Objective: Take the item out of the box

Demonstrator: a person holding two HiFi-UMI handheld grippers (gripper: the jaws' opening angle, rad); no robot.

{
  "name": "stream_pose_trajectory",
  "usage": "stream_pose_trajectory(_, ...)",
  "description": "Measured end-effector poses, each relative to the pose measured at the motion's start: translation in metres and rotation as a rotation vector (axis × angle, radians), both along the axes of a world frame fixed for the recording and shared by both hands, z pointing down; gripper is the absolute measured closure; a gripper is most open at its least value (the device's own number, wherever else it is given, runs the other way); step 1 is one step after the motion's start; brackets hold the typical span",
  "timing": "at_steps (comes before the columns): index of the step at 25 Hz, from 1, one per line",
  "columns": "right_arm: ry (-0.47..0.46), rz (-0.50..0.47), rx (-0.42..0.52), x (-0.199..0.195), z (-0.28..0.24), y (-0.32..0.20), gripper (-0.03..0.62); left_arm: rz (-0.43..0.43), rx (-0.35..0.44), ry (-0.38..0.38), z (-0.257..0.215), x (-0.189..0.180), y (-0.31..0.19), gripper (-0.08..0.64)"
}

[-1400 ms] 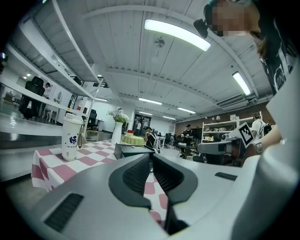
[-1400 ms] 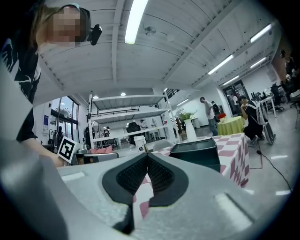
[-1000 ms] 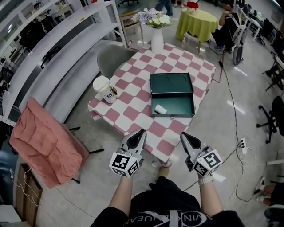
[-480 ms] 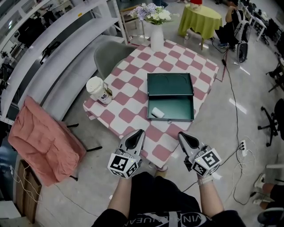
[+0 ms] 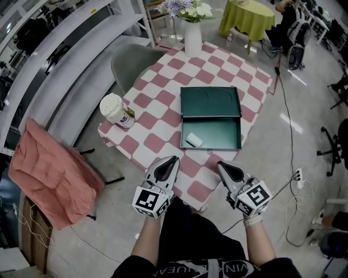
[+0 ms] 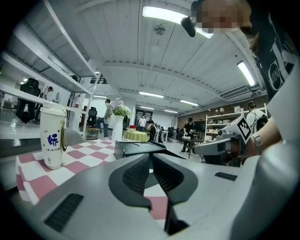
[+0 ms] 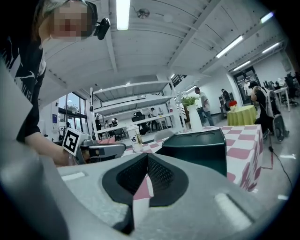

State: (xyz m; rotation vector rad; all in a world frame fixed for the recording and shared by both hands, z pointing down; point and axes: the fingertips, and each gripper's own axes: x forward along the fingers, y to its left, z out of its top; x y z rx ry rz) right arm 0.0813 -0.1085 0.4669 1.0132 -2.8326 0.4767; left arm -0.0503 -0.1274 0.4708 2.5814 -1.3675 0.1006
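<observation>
With your left gripper (image 5: 174,160) and right gripper (image 5: 221,164) both closed and empty, open one before reaching into the box (image 5: 217,133) for the white item (image 5: 192,141).

Smooth, metal-looking box (image 5: 210,102) on a matt checked cloth tablecloth (image 5: 157,117).

Bright, even light from ceiling strips (image 6: 164,12); gripper views bend strongly at edges.

Checkered table (image 5: 163,117) carries open green box (image 5: 217,136), paper cup (image 5: 117,110) at left edge, white vase (image 5: 193,46) at far edge.
</observation>
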Motion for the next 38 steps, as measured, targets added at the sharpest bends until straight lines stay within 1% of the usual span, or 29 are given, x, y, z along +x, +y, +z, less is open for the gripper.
stream_pose_trajectory(7,0.106,-0.009,-0.025,-0.009,0.008,-0.030,0.586,0.036,-0.010,0.005,0.009,0.000,-0.036,0.532)
stream_pose_trajectory(11,0.193,-0.015,-0.072,-0.015,0.015,-0.051,0.586,0.043,-0.020,0.001,0.013,-0.003,-0.053,0.532)
stream_pose_trajectory(15,0.259,-0.047,-0.116,-0.028,0.019,-0.065,0.586,0.039,-0.039,0.004,0.022,-0.010,-0.065,0.532)
stream_pose_trajectory(18,0.342,-0.062,-0.146,-0.035,0.023,-0.075,0.586,0.039,-0.051,0.012,0.025,-0.013,-0.073,0.532)
stream_pose_trajectory(20,0.385,-0.081,-0.156,-0.040,0.026,-0.081,0.584,0.038,-0.060,0.016,0.027,-0.014,-0.078,0.532)
stream_pose_trajectory(25,0.423,-0.150,-0.188,-0.055,0.034,-0.094,0.580,0.036,-0.075,0.026,0.033,-0.019,-0.089,0.532)
stream_pose_trajectory(28,0.466,-0.199,-0.218,-0.062,0.043,-0.098,0.572,0.040,-0.084,0.029,0.036,-0.019,-0.095,0.532)
stream_pose_trajectory(33,0.538,-0.285,-0.280,-0.074,0.059,-0.106,0.554,0.054,-0.093,0.004,0.045,-0.018,-0.102,0.532)
stream_pose_trajectory(38,0.570,-0.335,-0.345,-0.084,0.072,-0.114,0.512,0.072,-0.087,-0.026,0.045,-0.017,-0.109,0.532)
